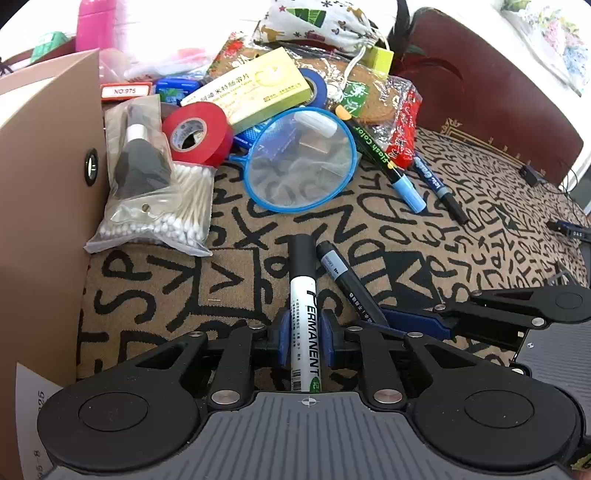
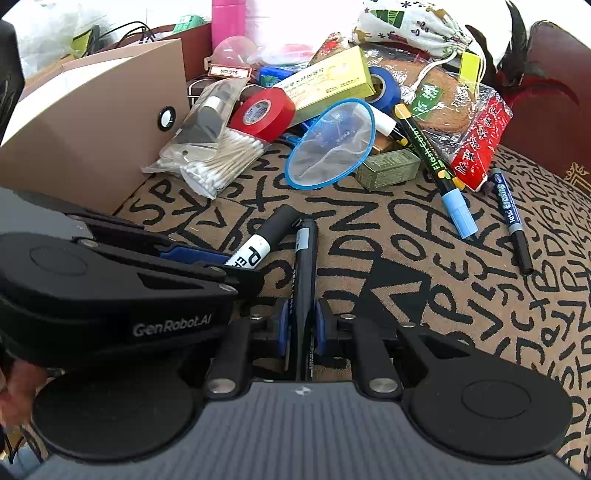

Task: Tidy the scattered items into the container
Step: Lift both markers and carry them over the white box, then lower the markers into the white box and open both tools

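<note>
Leaning at the left edge, the tan box (image 1: 48,155) stands with its flap beside a bag of cotton swabs (image 1: 162,206). Just right of the bag sits a red tape roll (image 1: 197,133), with a yellow-green carton (image 1: 255,86) behind it and a blue tape roll (image 1: 314,86) further back. A blue net (image 1: 301,158) lies tilted in front of the carton, propped on the pile.

Nearer the cameras, the left gripper (image 1: 303,332) is clamped on a white marker (image 1: 304,325) marked "PERMANENT", its black cap pointing toward the pile; the blue pads sit against both sides of the barrel. Just beside it, the right gripper (image 2: 301,325) grips a dark pen (image 2: 304,280) the same way, pads tight on the barrel. The two tips lie close together over the patterned cloth (image 2: 406,295).

To the right, a black pen with a light blue cap (image 2: 436,166) and a blue marker (image 2: 511,214) lie on the cloth, just apart, with a red packet (image 2: 480,147) behind them. A printed pouch (image 2: 406,26) tops the pile.
</note>
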The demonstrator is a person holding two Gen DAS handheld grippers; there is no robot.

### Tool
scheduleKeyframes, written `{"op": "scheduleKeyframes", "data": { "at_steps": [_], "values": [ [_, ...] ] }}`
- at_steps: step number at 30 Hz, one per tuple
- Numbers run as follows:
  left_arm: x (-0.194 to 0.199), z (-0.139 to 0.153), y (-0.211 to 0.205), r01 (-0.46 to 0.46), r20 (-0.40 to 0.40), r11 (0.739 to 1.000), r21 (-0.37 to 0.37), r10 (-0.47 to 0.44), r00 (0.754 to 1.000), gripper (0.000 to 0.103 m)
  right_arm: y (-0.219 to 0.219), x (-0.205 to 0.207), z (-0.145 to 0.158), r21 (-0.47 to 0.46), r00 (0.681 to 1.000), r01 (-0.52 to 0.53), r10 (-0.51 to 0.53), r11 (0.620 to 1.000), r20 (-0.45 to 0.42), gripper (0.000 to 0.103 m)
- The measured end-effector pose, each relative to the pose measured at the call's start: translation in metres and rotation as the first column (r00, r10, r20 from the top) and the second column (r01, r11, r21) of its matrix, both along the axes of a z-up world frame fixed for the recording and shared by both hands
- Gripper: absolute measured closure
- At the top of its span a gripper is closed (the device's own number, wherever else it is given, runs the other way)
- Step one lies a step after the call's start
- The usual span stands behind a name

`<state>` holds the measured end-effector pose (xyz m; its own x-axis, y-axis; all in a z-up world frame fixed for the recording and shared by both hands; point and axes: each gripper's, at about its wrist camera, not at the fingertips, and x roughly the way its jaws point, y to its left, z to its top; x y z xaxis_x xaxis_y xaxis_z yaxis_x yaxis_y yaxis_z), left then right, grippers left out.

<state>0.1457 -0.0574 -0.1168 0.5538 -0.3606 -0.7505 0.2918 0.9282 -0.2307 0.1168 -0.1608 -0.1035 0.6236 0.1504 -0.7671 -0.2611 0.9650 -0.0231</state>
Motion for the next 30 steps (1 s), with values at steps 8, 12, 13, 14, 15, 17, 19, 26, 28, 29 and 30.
{"op": "scheduleKeyframes", "data": {
  "at_steps": [8, 12, 13, 14, 15, 17, 19, 26, 28, 29, 30],
  "values": [
    [-0.021, 0.012, 0.007, 0.010, 0.002, 0.999, -0.053, -0.010, 1.000, 0.092, -0.003, -0.022, 0.009, 0.085, 1.000, 0.021, -0.020, 0.996, -0.013, 0.086],
    [-0.036, 0.032, 0.007, 0.025, 0.052, 0.997, -0.067, -0.022, 0.998, 0.092, 0.002, -0.038, 0.026, 0.084, 0.999, 0.018, -0.021, 0.996, 0.028, 0.086],
    [-0.038, 0.038, 0.009, 0.025, 0.065, 0.997, -0.074, -0.021, 0.998, 0.092, 0.002, -0.041, 0.033, 0.083, 0.999, 0.015, -0.019, 0.996, 0.041, 0.086],
    [-0.040, 0.044, 0.011, 0.024, 0.077, 0.996, -0.082, -0.018, 0.997, 0.092, 0.002, -0.044, 0.040, 0.086, 0.998, 0.012, -0.017, 0.996, 0.055, 0.086],
    [-0.042, 0.051, 0.013, 0.022, 0.090, 0.996, -0.092, -0.014, 0.996, 0.092, 0.003, -0.045, 0.047, 0.088, 0.997, 0.008, -0.014, 0.996, 0.071, 0.086],
    [-0.046, 0.066, 0.020, 0.014, 0.120, 0.994, -0.106, -0.001, 0.993, 0.092, 0.007, -0.048, 0.062, 0.083, 0.994, -0.006, -0.003, 0.997, 0.108, 0.086],
    [-0.050, 0.083, 0.029, -0.003, 0.155, 0.994, -0.113, 0.021, 0.988, 0.092, 0.013, -0.050, 0.078, 0.078, 0.989, -0.029, 0.018, 0.997, 0.146, 0.086],
    [-0.063, 0.143, 0.092, -0.122, 0.285, 0.986, -0.111, 0.150, 0.947, 0.092, 0.070, -0.040, 0.130, 0.047, 0.946, -0.189, 0.169, 0.981, 0.278, 0.086],
    [-0.067, 0.153, 0.114, -0.169, 0.312, 0.980, -0.106, 0.194, 0.930, 0.092, 0.094, -0.033, 0.139, 0.035, 0.927, -0.247, 0.226, 0.968, 0.299, 0.086],
    [-0.068, 0.156, 0.125, -0.191, 0.320, 0.976, -0.103, 0.215, 0.923, 0.092, 0.107, -0.029, 0.143, 0.030, 0.919, -0.275, 0.253, 0.961, 0.304, 0.086],
    [-0.068, 0.157, 0.136, -0.212, 0.322, 0.972, -0.101, 0.234, 0.917, 0.092, 0.120, -0.024, 0.144, 0.024, 0.911, -0.298, 0.277, 0.954, 0.305, 0.086]
  ]
}}
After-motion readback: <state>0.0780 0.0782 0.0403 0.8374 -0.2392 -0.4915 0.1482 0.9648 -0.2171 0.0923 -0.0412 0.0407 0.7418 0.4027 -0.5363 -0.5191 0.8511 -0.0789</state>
